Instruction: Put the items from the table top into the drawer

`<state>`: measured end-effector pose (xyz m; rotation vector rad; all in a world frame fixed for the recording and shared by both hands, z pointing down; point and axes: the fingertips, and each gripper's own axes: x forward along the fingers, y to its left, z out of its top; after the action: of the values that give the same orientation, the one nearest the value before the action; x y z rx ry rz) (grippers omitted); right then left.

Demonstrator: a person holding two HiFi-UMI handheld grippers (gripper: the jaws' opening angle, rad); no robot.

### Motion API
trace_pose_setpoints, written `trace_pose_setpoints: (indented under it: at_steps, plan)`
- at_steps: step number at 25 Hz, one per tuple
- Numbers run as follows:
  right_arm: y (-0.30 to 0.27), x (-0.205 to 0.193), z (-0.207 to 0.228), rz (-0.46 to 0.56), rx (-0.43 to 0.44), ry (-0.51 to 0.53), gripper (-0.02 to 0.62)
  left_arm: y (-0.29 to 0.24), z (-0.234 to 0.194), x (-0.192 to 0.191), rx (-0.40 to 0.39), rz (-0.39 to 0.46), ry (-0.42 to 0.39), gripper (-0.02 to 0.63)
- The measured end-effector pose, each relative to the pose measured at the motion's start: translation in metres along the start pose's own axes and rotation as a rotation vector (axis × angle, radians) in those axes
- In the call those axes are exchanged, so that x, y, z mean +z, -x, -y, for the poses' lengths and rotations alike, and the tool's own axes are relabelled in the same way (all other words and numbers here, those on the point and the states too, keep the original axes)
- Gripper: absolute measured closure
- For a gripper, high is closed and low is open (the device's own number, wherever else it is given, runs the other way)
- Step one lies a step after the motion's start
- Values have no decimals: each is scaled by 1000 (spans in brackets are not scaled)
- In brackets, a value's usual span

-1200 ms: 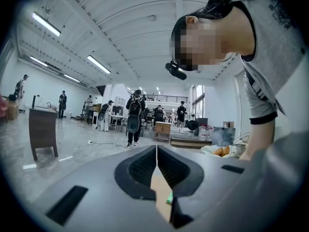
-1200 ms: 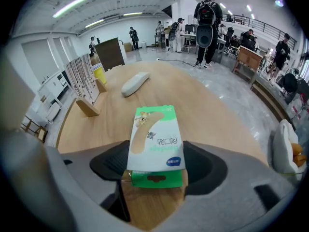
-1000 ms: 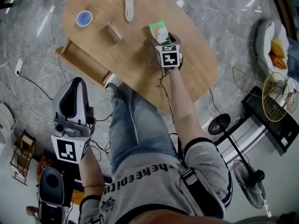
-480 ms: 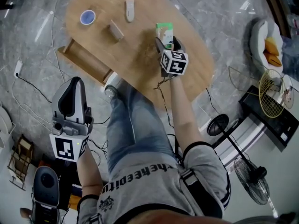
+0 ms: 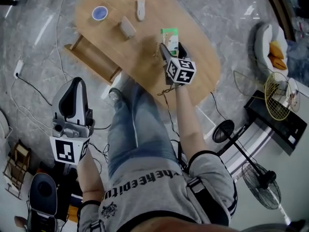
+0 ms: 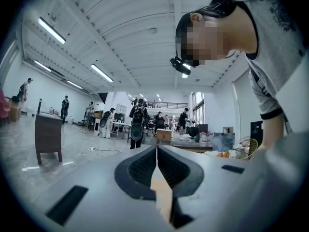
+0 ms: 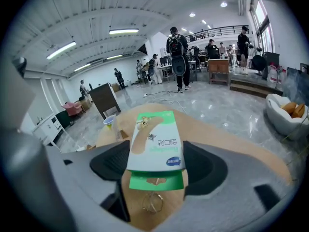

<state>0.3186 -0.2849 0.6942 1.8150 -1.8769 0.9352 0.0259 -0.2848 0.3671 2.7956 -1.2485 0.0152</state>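
In the head view my right gripper (image 5: 171, 45) is over the oval wooden table (image 5: 198, 71), shut on a green and white flat box (image 5: 169, 35). The right gripper view shows that box (image 7: 156, 140) clamped between both pads, above the tabletop. A blue-rimmed cup (image 5: 100, 12), a small wooden block (image 5: 127, 27) and a white oblong item (image 5: 140, 9) lie on the table's far left part. The open wooden drawer (image 5: 89, 58) sticks out from the table's left edge. My left gripper (image 5: 76, 88) hangs off the table beside the person's leg, jaws shut and empty (image 6: 157, 153).
A floor fan (image 5: 260, 191), a wire basket (image 5: 282, 98) and a white seat holding orange things (image 5: 276, 46) stand to the right. Cables trail on the grey floor at left (image 5: 34, 88). Several people stand far off in the hall (image 7: 177, 57).
My right gripper has drawn back a little toward the person with the box held in it. The left gripper has stayed shut in the same place.
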Motion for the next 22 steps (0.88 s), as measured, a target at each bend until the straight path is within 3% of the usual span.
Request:
trace_pose_setpoints:
  at_steps: [8, 22]
  plan:
    - [15, -12, -88, 12, 109, 6, 249, 53, -23, 2, 55, 11, 13, 594]
    - [8, -47, -227, -67, 281, 127, 249, 138, -67, 6, 170, 69, 22, 594]
